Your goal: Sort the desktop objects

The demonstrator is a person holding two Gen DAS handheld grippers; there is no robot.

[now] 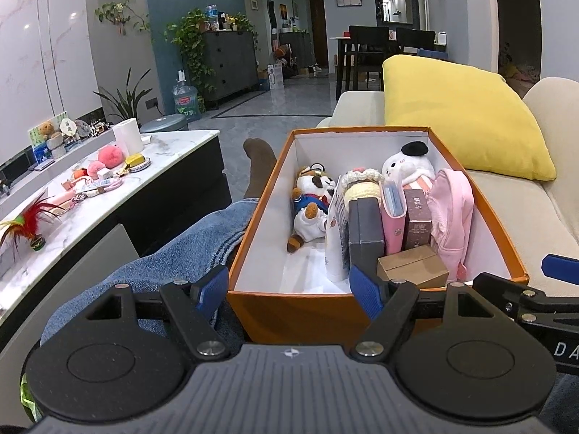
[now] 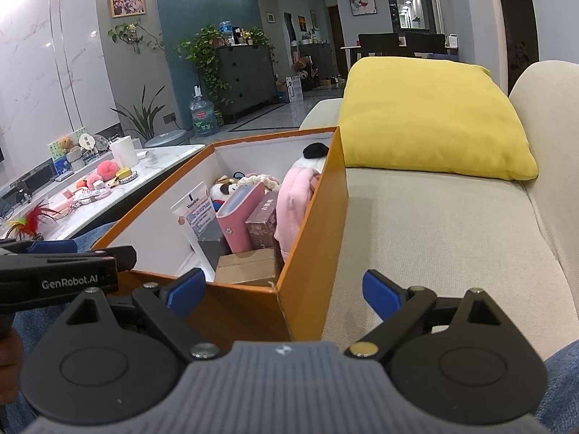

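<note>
Living-room surroundings are seen in both views: a beige sofa (image 2: 452, 217) with a yellow cushion (image 2: 427, 115), and to the left a marble-topped table (image 1: 152, 177). On the sofa seat, beside a denim-clad leg (image 1: 188, 253), an orange box (image 1: 311, 311) is set, and much of the sorting appears to have been done into it. Along its right side are packed a pink backpack (image 1: 452, 220), a dark maroon carton (image 1: 418, 220), a pink binder (image 1: 396, 217), a dark grey case (image 1: 365, 231), a brown cardboard box (image 1: 412, 266) and a white tube (image 2: 195, 213). Behind these, a white plush with a black hat (image 1: 405, 162), a crocheted doll (image 1: 362, 181) and a raccoon-like plush toy (image 1: 311, 202) are lodged. The left half of the box floor is bare.

Nothing is held by either tool. The left gripper (image 1: 289, 285) is spread wide, its blue pads standing to either side of the box's near wall, just short of it. The right gripper (image 2: 286, 289) is likewise spread wide and empty, poised at the box's near right corner.

Much is judged to be left. On the table a pink pompom (image 1: 110, 155), a yellow tin (image 1: 134, 160), a paper roll (image 1: 127, 137), a feather shuttlecock (image 1: 32, 224) and a scatter of small pink items, too small to tell apart, are yet to be gathered. The table lies well apart from both grippers, so a reach across the leg would be called for.
</note>
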